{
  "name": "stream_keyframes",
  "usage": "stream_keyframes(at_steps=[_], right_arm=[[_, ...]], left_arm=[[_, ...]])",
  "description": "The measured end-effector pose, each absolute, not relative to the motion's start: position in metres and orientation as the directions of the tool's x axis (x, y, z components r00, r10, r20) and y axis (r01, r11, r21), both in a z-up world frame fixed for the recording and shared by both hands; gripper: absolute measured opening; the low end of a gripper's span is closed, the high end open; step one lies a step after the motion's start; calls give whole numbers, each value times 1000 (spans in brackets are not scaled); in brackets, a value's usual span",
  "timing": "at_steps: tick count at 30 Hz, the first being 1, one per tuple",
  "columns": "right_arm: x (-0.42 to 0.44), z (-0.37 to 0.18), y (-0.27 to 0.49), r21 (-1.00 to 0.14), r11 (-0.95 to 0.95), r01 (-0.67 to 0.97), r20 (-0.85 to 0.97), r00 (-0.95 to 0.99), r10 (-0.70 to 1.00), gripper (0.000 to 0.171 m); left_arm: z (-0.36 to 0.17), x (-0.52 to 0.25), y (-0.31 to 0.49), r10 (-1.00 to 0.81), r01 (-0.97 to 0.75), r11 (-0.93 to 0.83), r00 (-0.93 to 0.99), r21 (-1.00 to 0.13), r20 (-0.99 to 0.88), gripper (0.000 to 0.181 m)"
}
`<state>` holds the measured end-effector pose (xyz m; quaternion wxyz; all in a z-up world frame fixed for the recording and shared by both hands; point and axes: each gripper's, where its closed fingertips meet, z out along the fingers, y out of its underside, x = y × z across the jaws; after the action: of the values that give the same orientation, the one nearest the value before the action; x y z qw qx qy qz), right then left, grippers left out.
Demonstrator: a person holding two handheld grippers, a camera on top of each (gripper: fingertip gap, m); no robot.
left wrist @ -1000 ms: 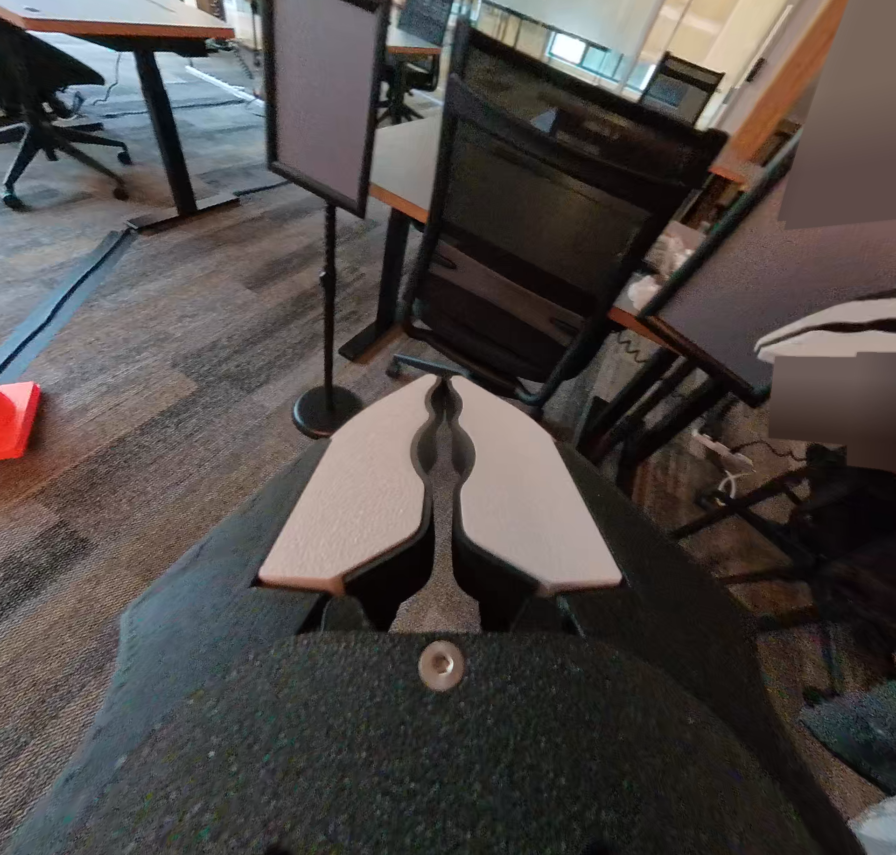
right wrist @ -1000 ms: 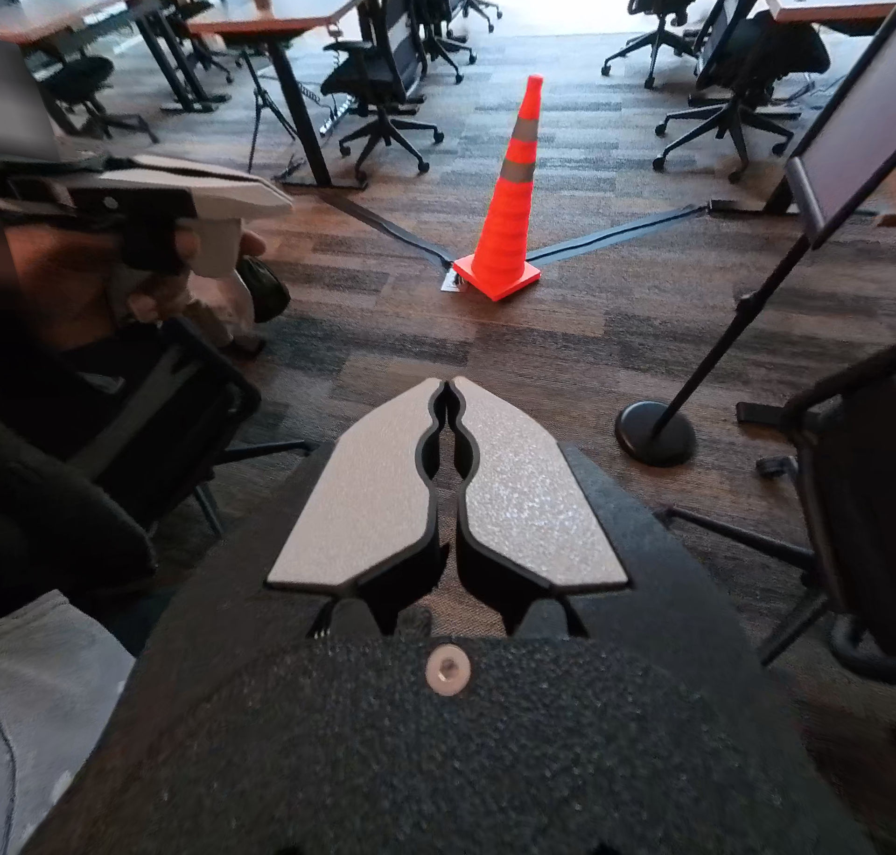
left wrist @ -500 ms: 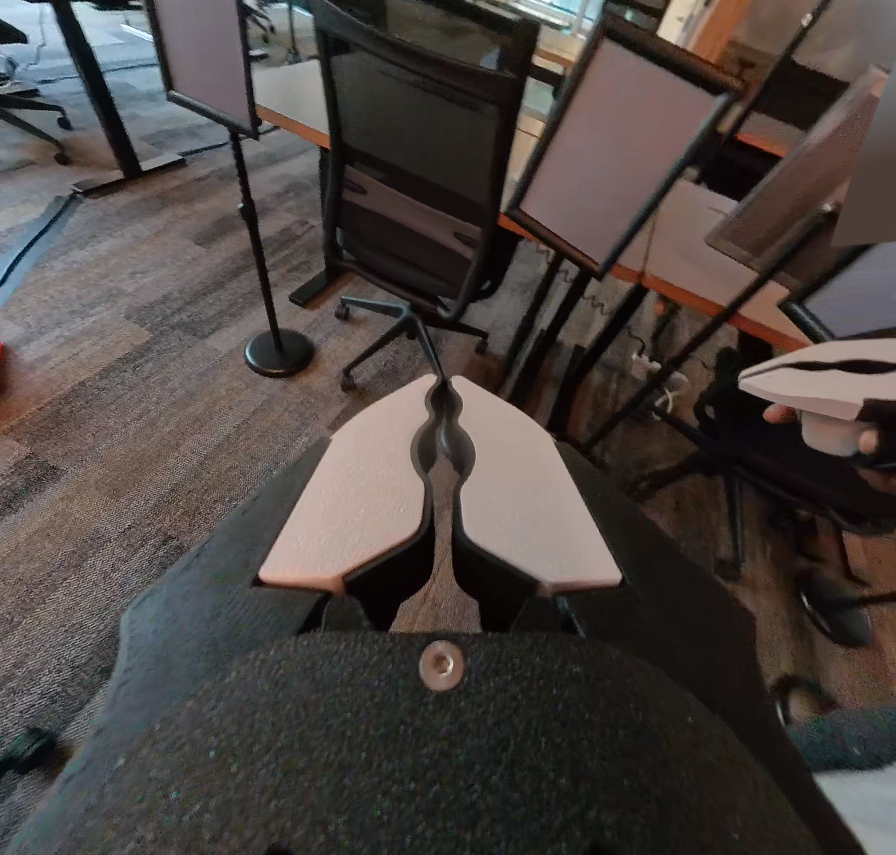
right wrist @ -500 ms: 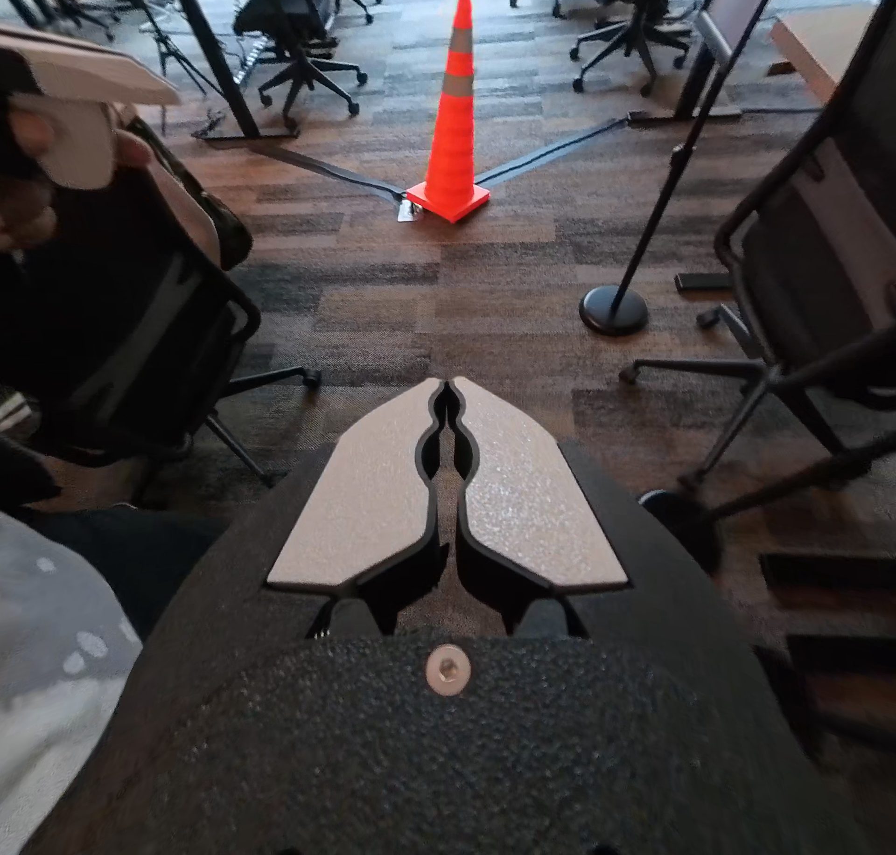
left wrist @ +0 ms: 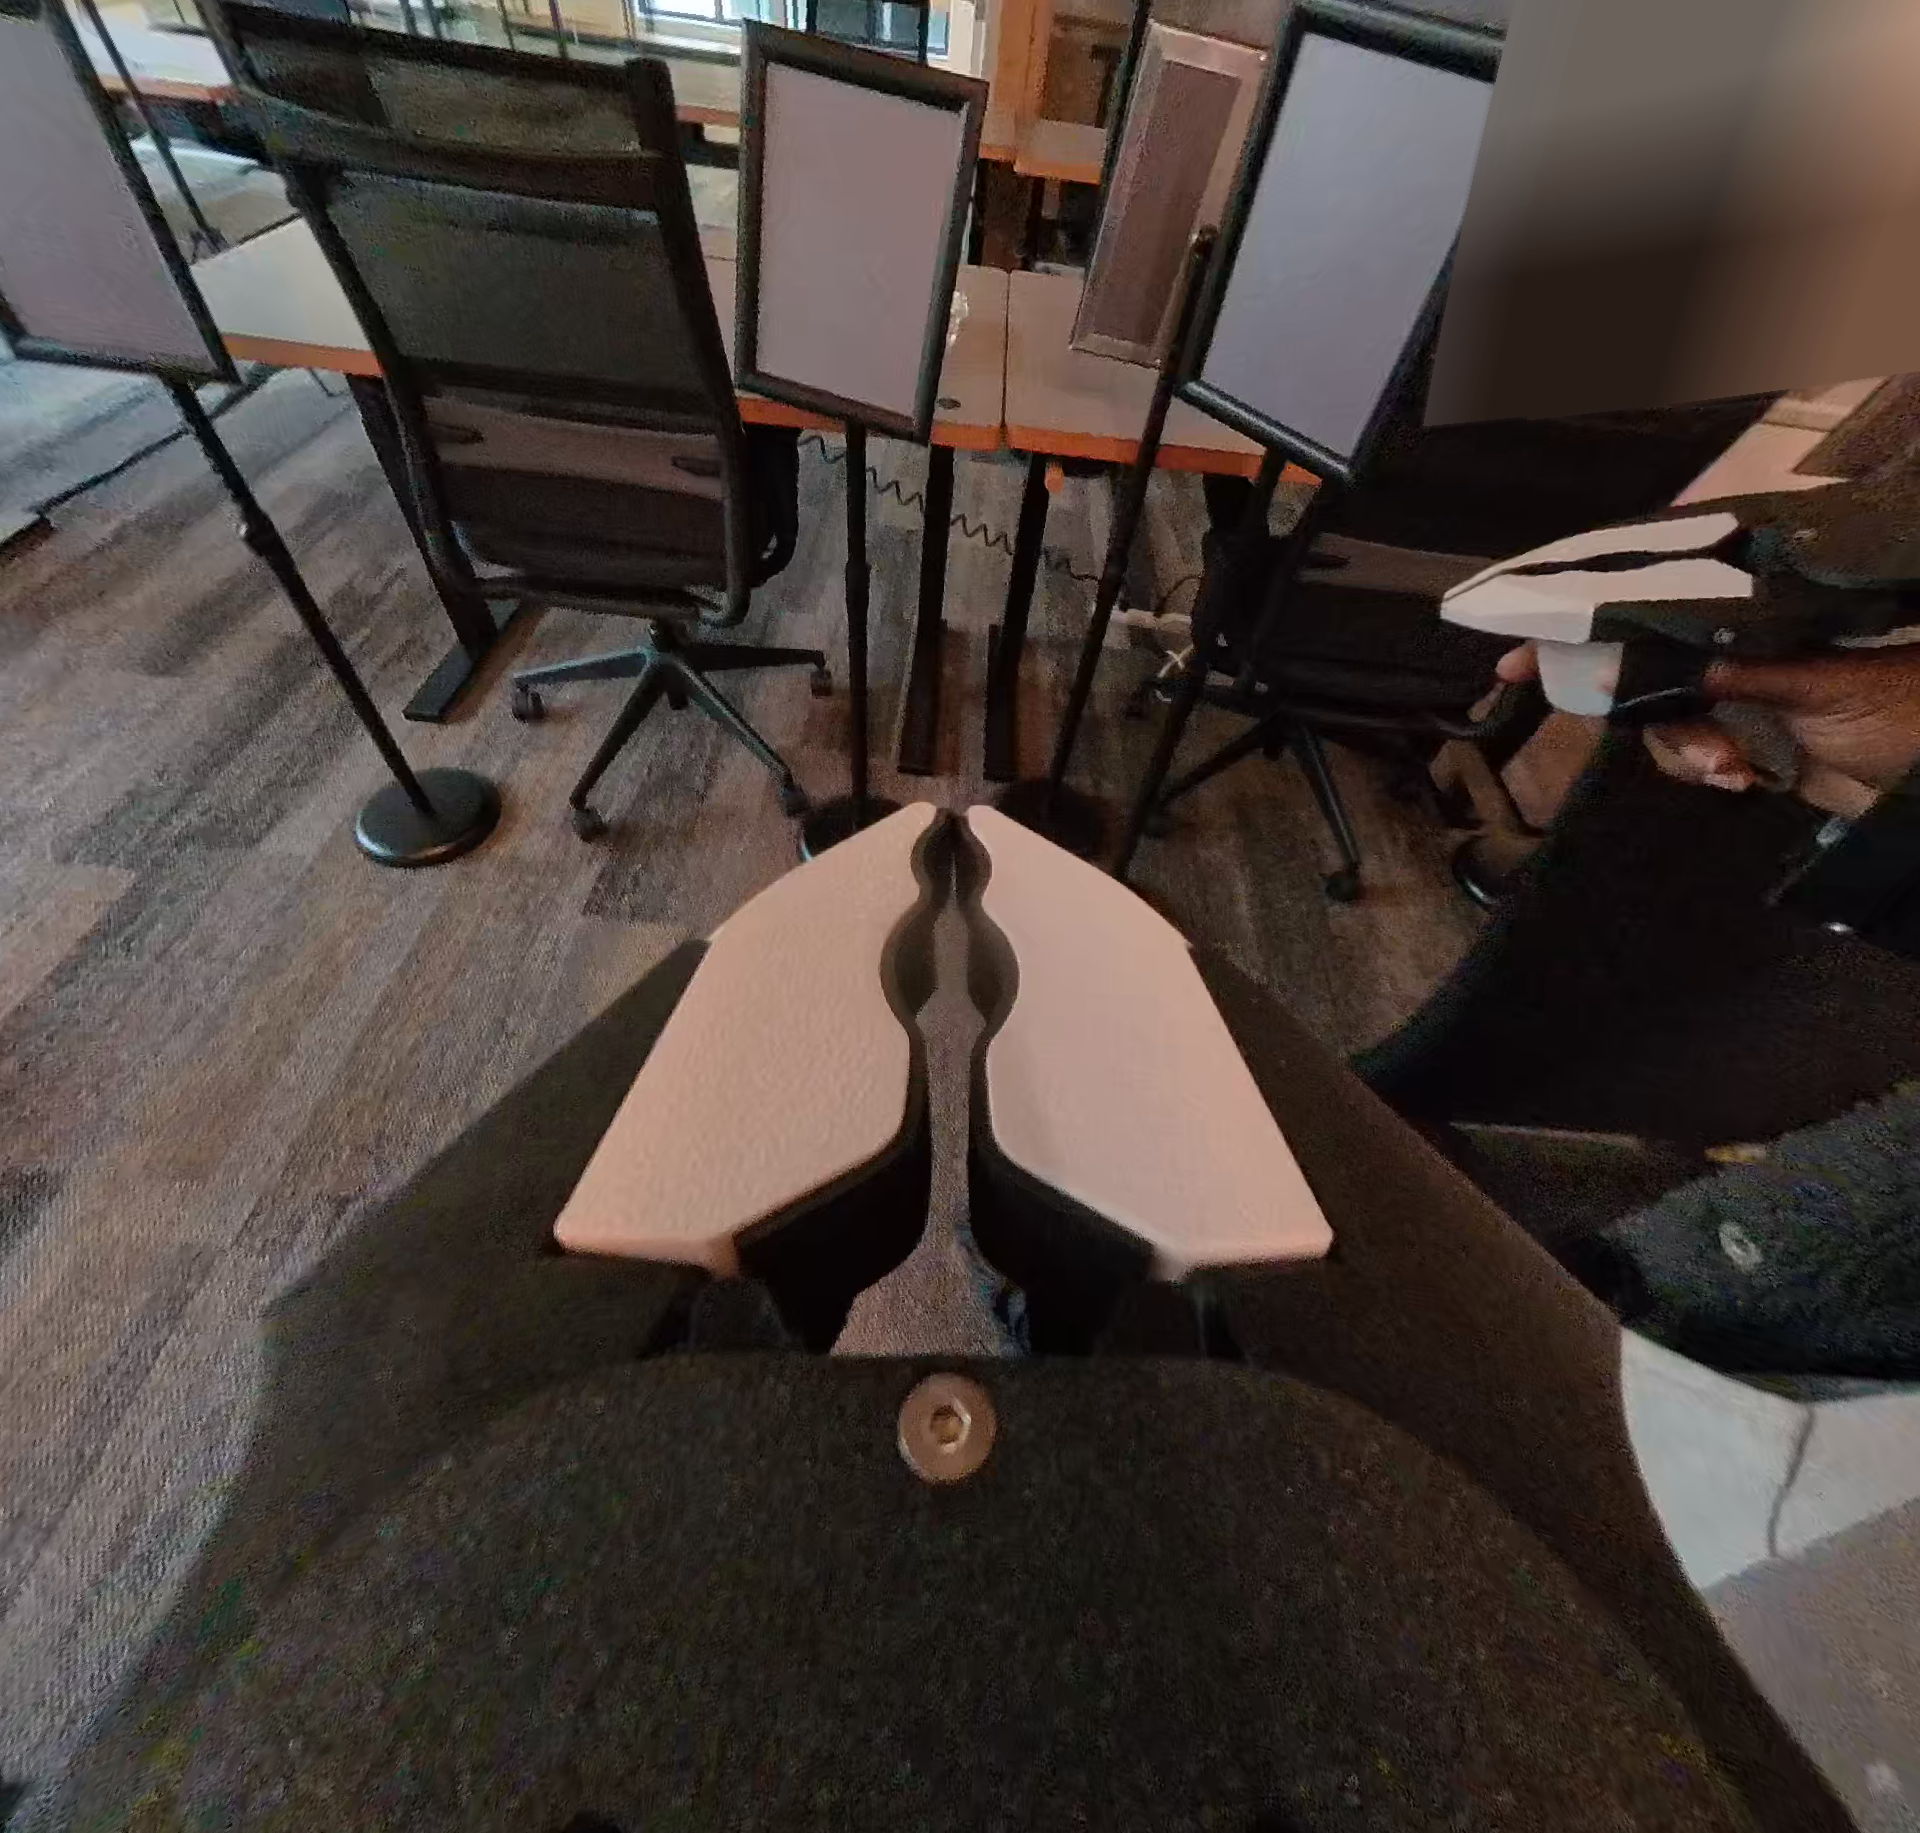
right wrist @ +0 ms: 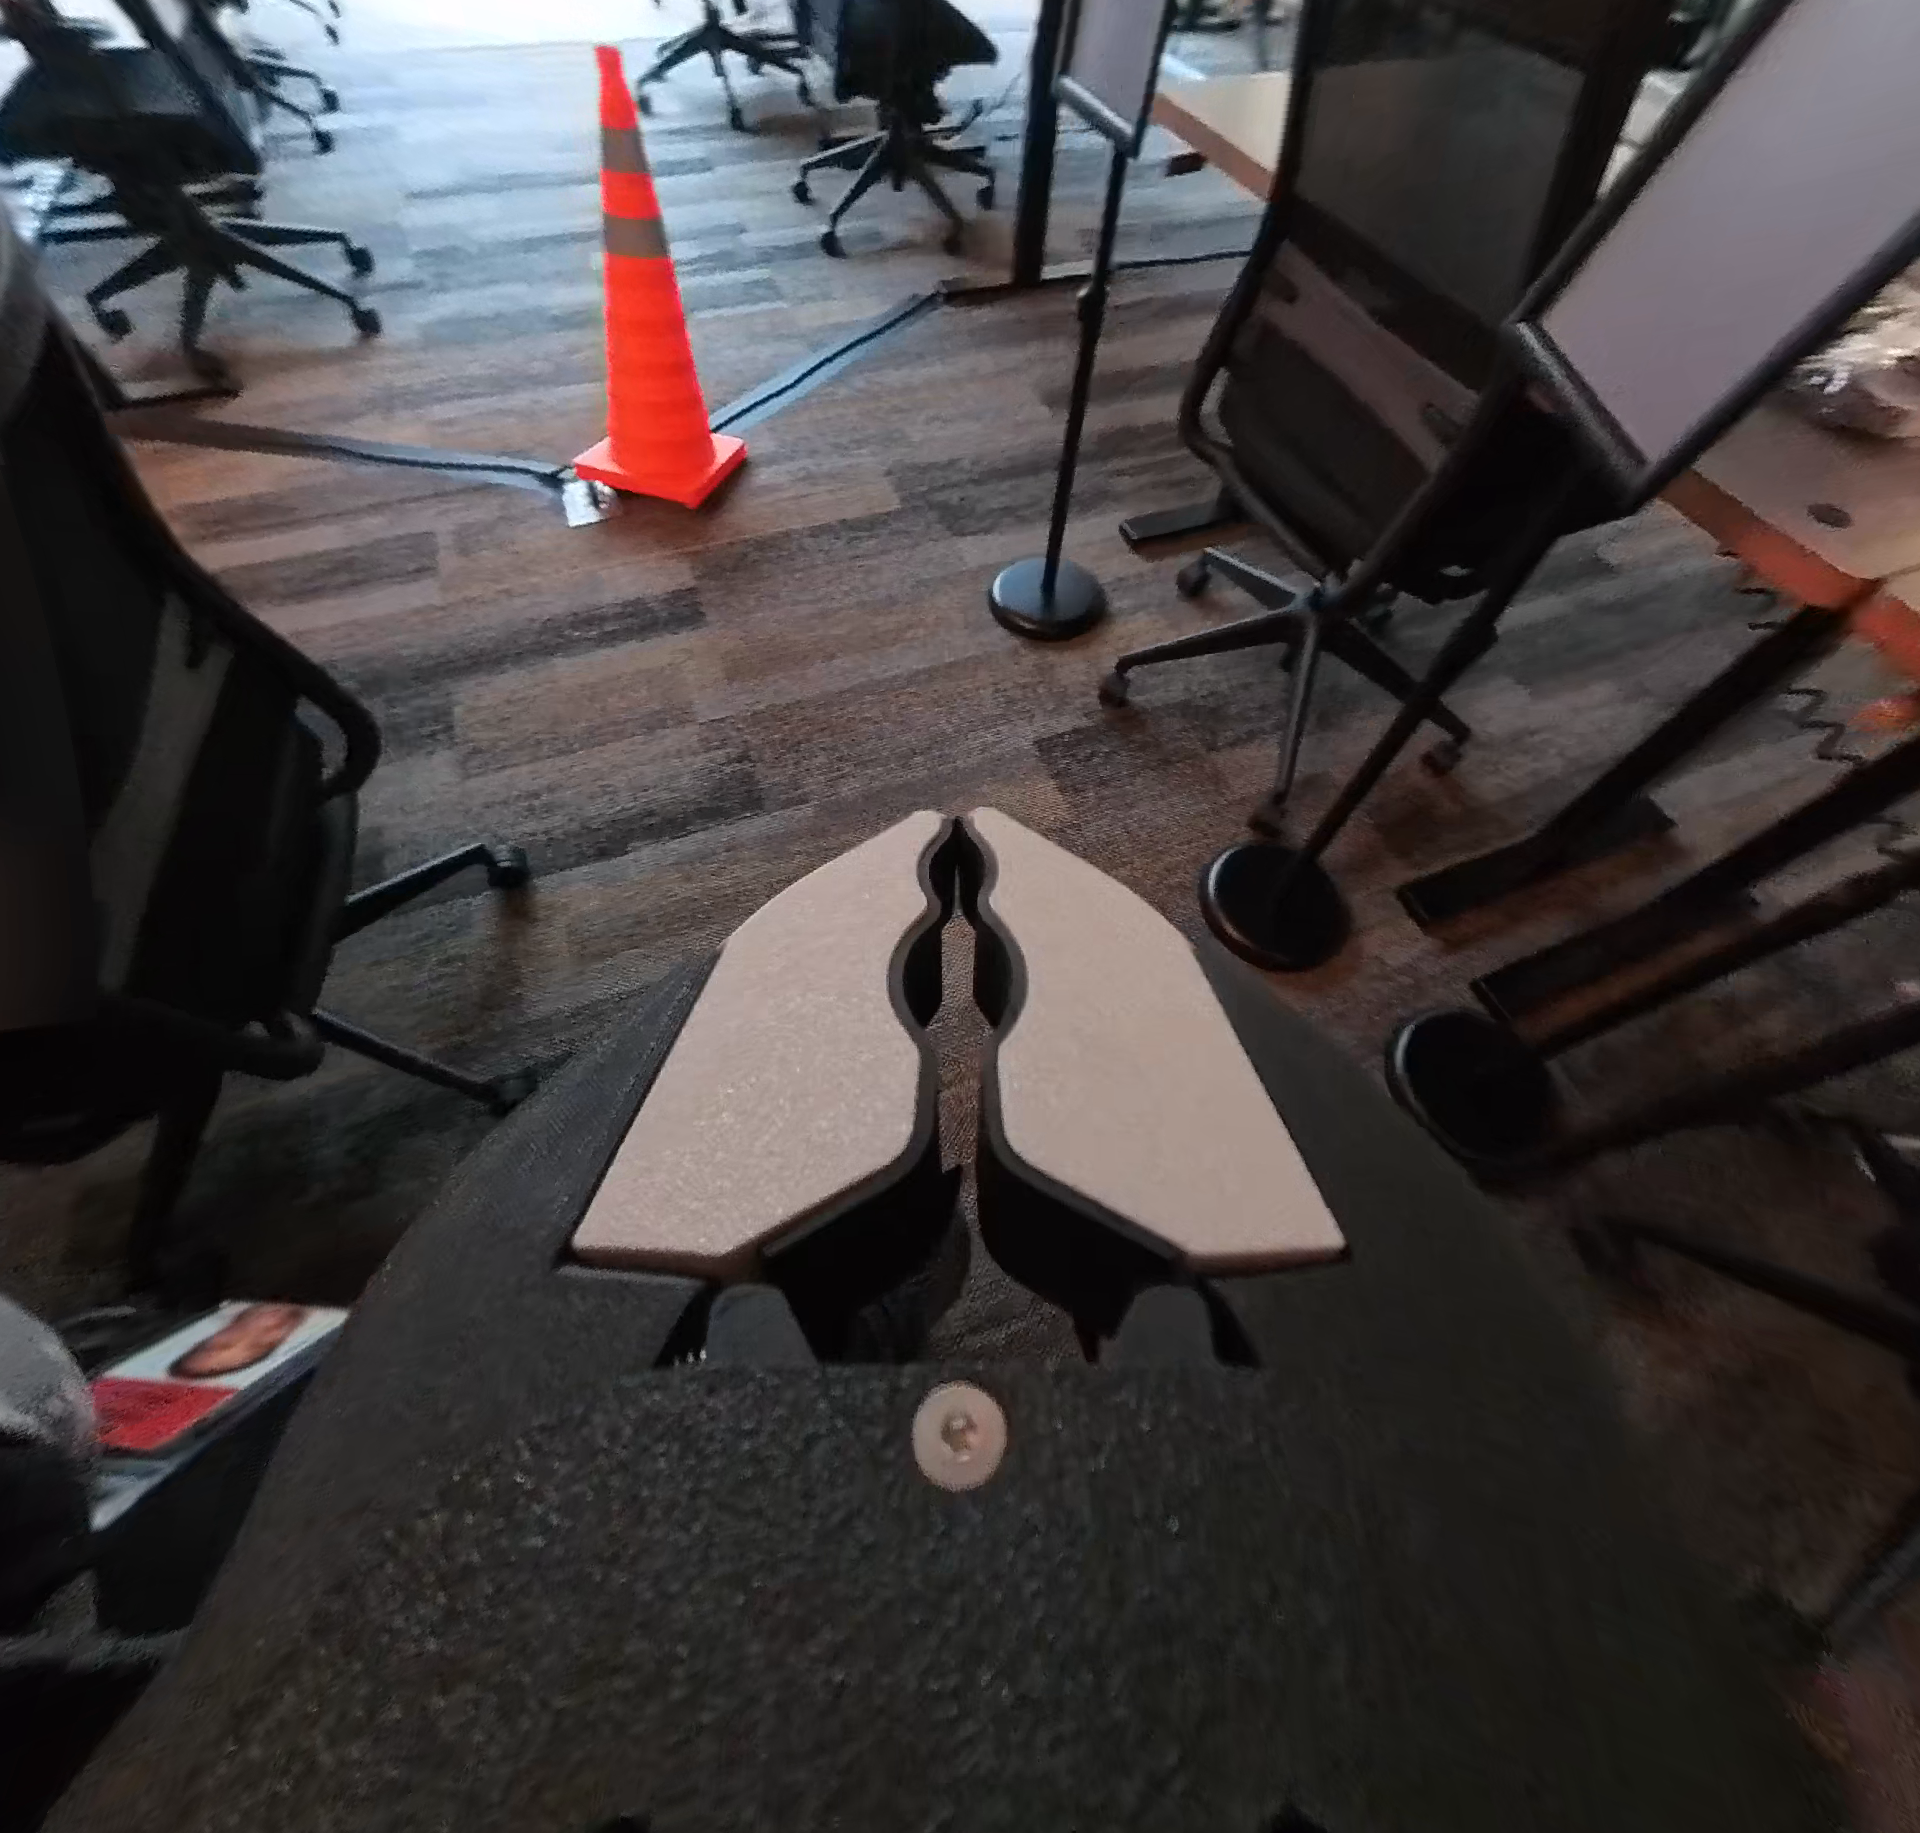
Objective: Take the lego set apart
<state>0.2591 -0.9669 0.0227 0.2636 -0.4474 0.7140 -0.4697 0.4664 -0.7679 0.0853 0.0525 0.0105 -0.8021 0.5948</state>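
Observation:
No lego set shows in either view. My left gripper (left wrist: 958,819) is shut and empty, held in the air above the carpet and pointing at a black mesh office chair (left wrist: 520,329) and a desk. My right gripper (right wrist: 958,823) is shut and empty, also held above the carpet. The right gripper also shows at the right edge of the left wrist view (left wrist: 1475,604), side-on, held in a hand.
An orange traffic cone (right wrist: 644,308) stands on the carpet ahead. Black sign stands (left wrist: 862,225) with round bases (right wrist: 1047,594), office chairs (right wrist: 1382,329) and wood-edged desks (left wrist: 1039,381) crowd the front and right. A black chair (right wrist: 156,796) is close at left. Spacing between my two grippers at the tips: around 30 cm.
Both grippers have swung to the right. In the left view more sign stands and the desk came into sight; in the right view the cone shifted and the other gripper left the frame.

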Motion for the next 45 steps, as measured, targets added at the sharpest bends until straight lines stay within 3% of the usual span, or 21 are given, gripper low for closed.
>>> stream_keyframes(at_steps=[8,20,28,45], right_arm=[[232,48,-829,-871,166,-463,103,-501,-859,0],[181,36,-724,-828,223,-514,95,-521,-849,0],[163,57,-697,-893,186,-410,104,-589,-801,0],[148,84,-687,-882,194,-429,133,-622,-772,0]], left_arm=[[85,441,-666,123,-179,302,-967,-936,225,0],[69,399,-615,205,-290,335,-906,-896,370,0],[102,379,-612,312,-180,242,-916,-953,252,0],[79,351,-605,333,-220,321,-884,-921,327,0]])
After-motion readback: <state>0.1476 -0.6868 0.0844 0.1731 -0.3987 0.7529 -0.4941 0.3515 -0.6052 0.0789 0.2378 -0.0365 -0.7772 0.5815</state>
